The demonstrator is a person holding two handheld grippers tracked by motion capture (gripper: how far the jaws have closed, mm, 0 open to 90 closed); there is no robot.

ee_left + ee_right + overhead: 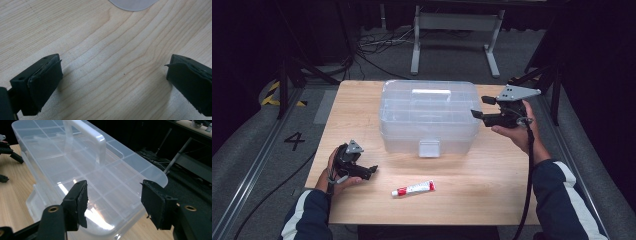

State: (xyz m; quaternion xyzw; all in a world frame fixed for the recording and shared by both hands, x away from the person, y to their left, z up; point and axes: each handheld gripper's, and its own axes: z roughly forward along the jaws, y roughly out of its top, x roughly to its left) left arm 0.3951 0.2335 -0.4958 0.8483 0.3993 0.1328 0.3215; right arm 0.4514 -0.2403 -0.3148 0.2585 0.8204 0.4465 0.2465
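A clear plastic storage box (428,116) with a closed lid, a white handle (431,92) and a front latch (429,148) stands mid-table. In the right gripper view the box (82,175) lies just beyond my jaws. My right gripper (479,107) is open, held at the box's right end with nothing between its fingers. My left gripper (373,170) is open low over the bare wood at the front left, and its pads (45,82) hold nothing. A white tube with a red cap (414,188) lies on the table near the front edge, right of my left gripper.
The wooden table (492,190) has bare wood in front of the box. Beyond it are a grey floor with cables (377,47) and a white desk frame (457,25). Dark stands flank both sides. A corner of the box (132,3) shows in the left gripper view.
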